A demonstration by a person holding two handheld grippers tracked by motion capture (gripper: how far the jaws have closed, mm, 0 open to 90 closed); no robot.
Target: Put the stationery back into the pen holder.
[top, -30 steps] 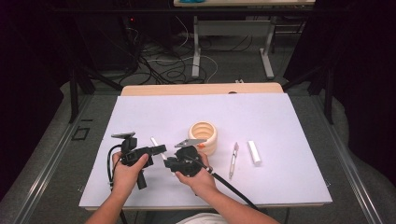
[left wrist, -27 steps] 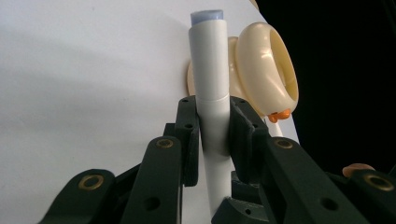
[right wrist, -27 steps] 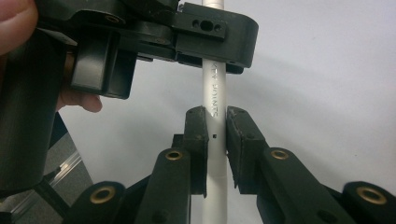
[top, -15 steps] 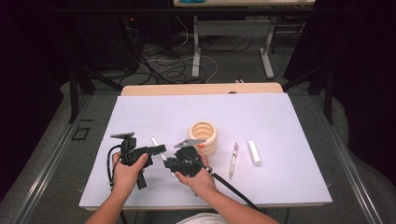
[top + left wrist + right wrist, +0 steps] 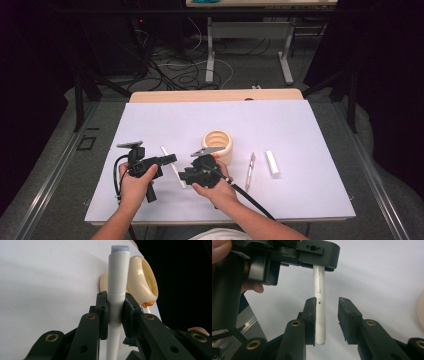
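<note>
- L gripper (image 5: 115, 312) jaws clamped on white pen (image 5: 117, 290), mid-barrel.
- R gripper (image 5: 326, 315) jaws wide; pen's end between them, seemingly touching one jaw.

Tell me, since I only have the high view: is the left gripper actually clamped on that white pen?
Observer: Yes. In the left gripper view, the left gripper has both jaws pressed on the white pen, just below a seam around its barrel.
Operator: And is the right one shut on the other end?
Observer: No. The right gripper is open. The pen's end sits between its jaws, close by one, with a clear gap to the other.
Operator: Which end points toward the cream ring?
Observer: The end beyond the left gripper's jaws. It has a pale blue tip and points toward the cream ring.
</note>
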